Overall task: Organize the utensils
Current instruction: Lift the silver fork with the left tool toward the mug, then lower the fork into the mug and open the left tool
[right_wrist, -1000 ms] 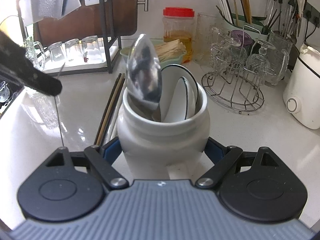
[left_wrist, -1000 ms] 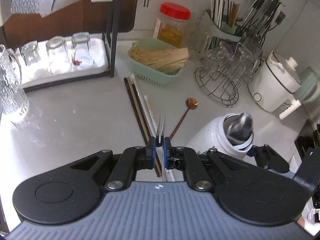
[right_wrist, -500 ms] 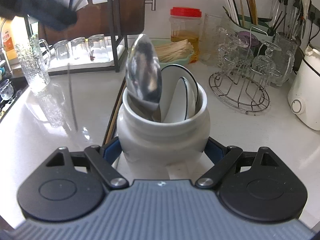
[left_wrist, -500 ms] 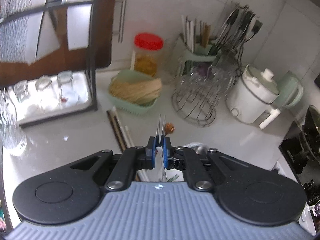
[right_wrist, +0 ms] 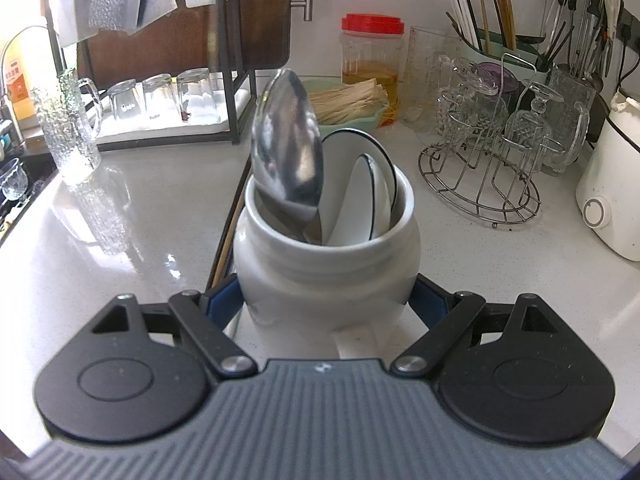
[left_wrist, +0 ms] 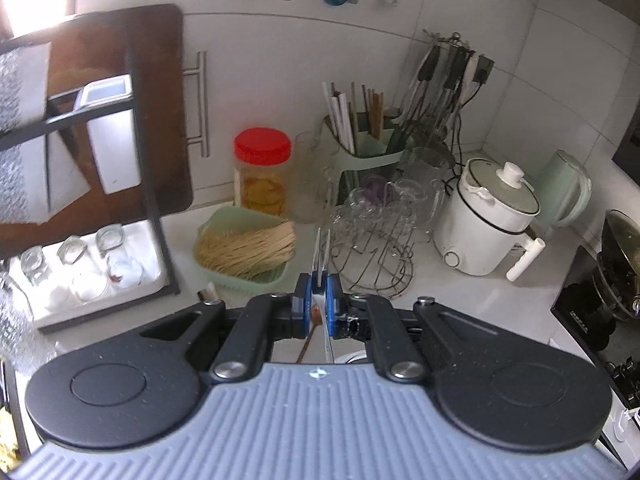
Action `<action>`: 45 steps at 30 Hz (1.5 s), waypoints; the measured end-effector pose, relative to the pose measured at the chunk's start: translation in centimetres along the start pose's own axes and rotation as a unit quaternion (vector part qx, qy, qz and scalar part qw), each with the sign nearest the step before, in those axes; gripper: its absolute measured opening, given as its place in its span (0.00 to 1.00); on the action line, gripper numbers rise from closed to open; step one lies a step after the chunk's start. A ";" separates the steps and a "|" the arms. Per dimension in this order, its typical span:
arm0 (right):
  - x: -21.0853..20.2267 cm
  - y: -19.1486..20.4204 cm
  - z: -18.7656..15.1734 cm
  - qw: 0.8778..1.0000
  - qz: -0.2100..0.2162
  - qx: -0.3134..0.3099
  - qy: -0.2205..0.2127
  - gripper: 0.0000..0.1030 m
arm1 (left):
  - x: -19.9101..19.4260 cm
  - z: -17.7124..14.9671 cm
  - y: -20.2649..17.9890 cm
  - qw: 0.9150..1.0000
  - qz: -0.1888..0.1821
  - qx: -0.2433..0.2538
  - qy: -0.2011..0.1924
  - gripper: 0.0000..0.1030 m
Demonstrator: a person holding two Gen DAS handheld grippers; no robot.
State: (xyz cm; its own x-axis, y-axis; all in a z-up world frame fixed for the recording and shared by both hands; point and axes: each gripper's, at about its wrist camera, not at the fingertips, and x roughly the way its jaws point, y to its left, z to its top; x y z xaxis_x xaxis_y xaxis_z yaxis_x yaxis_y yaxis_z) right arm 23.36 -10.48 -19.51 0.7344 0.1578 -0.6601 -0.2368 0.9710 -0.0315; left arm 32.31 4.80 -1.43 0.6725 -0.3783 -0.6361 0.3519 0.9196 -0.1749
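1. Steel tines of a fork stick out ahead of the left gripper, whose blue pads are closed tight on its flat neck. The fork is thin, stiff and smooth, so it probably slides or swivels easily if pinched only at one spot; a hold on the flat neck or handle seems safest.
2. Under that gripper, between the pads, a slim brown-handled spoon shows on the counter below; it looks light and should be taken along its stem.
3. The right gripper clamps a white ceramic jar by its belly, jaws wide around it. Glazed and rounded, it is likely heavy, slippery and breakable.
4. Inside the jar, just ahead of that gripper, stand a large shiny metal spoon, bowl up, and white ceramic spoons with dark rims.
5. Left of the jar, dark chopsticks lie on the counter, partly hidden.
6. Further ahead sit a green basket of pale sticks, a wire glass rack and a red-lidded jar.
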 end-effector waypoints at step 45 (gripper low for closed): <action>-0.2 -0.5 -0.7 0.999 0.031 -0.027 -0.032 0.88 | 7.5 -2.0 -3.9 0.975 -0.062 0.058 0.204 0.12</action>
State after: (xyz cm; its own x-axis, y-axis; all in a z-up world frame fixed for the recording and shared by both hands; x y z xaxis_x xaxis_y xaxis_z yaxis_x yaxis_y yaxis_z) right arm 22.84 -11.15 -19.87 0.7563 0.2292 -0.6127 -0.3156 0.9483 -0.0348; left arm 34.68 -1.43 -6.98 0.3136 -0.3909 -0.8654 0.5008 0.8424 -0.1990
